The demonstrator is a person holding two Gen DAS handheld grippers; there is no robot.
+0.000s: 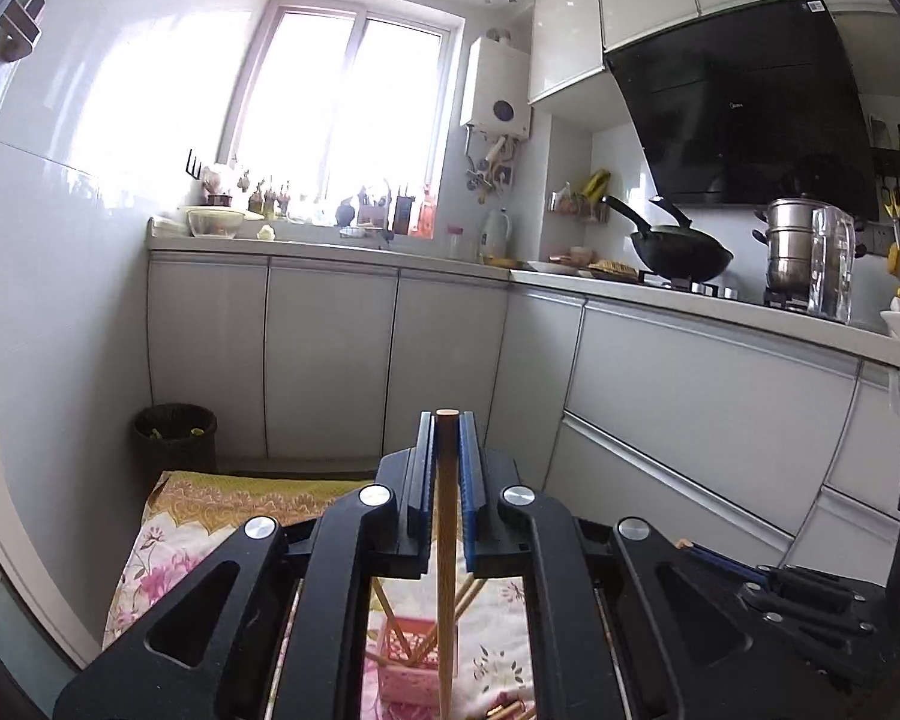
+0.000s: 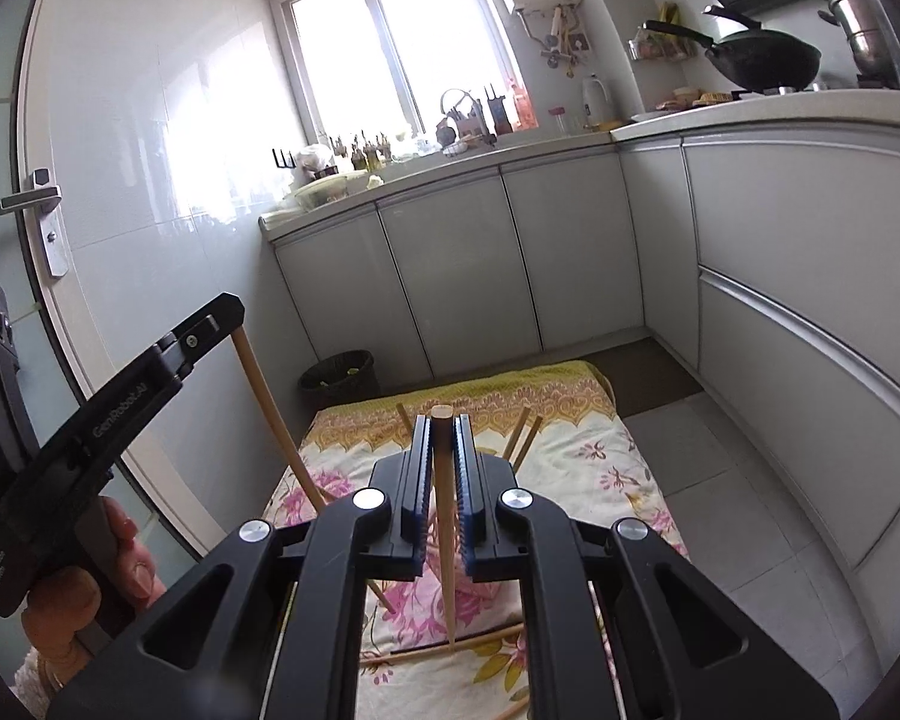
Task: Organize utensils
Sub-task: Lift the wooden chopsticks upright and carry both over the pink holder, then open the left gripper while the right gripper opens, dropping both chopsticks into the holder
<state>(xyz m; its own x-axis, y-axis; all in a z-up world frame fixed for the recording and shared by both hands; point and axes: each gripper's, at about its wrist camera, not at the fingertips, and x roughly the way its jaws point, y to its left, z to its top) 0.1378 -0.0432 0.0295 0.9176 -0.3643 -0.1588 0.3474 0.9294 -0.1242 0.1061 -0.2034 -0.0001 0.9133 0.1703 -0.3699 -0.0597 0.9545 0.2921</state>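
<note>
Floral cloth (image 2: 570,450) on the floor carries a pink holder (image 1: 408,669) w/ several chopsticks standing in it, a few loose ones lying beside. Both grippers mid-transfer: left gripper (image 1: 447,420) jaws pinched narrow on one chopstick (image 1: 446,570), right gripper (image 2: 441,423) same on another chopstick (image 2: 445,540), tips down. Next, prob: lower each tip over the holder mouth, then let go.

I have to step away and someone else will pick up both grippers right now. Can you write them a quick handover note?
Left gripper: shut on a chopstick, held above the pink holder.
Right gripper: shut on a second chopstick, tip pointing down over the floral cloth.
Done: several chopsticks already stand in the holder.
Left: place both held chopsticks in the holder, then collect the loose chopstick on the cloth; others may lie out of view.
</note>
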